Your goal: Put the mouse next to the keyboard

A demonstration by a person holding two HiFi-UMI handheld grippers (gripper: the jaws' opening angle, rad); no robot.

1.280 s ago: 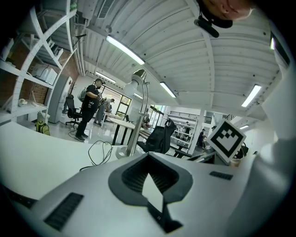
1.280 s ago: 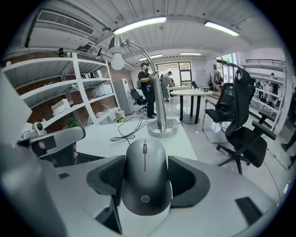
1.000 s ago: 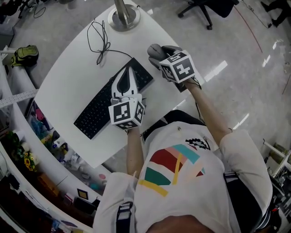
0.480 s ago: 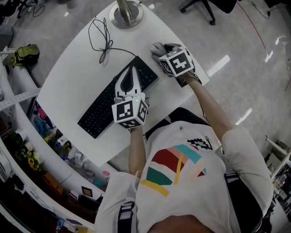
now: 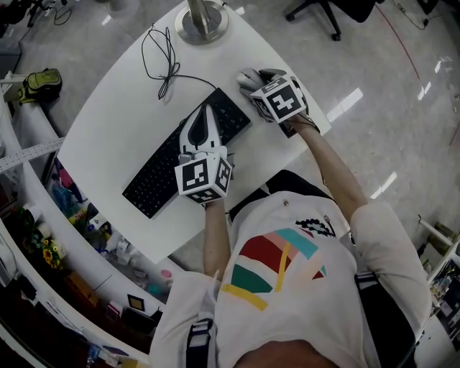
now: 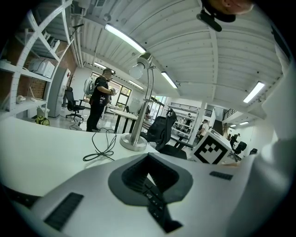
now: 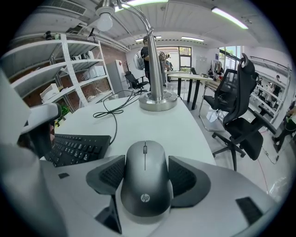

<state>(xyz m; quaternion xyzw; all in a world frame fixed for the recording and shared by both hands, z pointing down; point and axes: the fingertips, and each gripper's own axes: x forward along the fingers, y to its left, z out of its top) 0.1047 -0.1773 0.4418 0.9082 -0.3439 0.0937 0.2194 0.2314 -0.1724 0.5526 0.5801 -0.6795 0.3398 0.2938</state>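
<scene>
My right tool (image 7: pixel 145 159) has its jaws spread wide and closed on the grey mouse (image 7: pixel 144 180), the dark pads (image 7: pixel 107 175) against both flanks, so the load sits square and will not twist on the way down. The mouse is low over the white counter (image 5: pixel 115 122), at or just above its surface (I cannot tell which), near the edge closest to me. It lies just beside the right-hand end of the black keyboard (image 5: pixel 172 162), apart from it and nose pointing away from me, toward the lamp base (image 5: pixel 203 21) at the far side.

I read that as the drop spot: beside the keys, where a user's hand would fall, and short of the counter's rim. The tool tilts steeply down, I judge, so that the mouse's flat underside meets the counter level.

My left tool (image 5: pixel 203 115) carries nothing. Its jaws are drawn together to a narrow point, and it hangs over the right half of the keyboard, aimed along the keys. Whether it touches them I cannot tell. It may be parked there to steady the keyboard, or simply kept clear of the working side.

The thin black cable (image 5: pixel 162 65) loops well clear on the far counter, no snag for either tool. What remains, by my reckoning, is opening the right jaws and lifting away without nudging the mouse toward the edge.
</scene>
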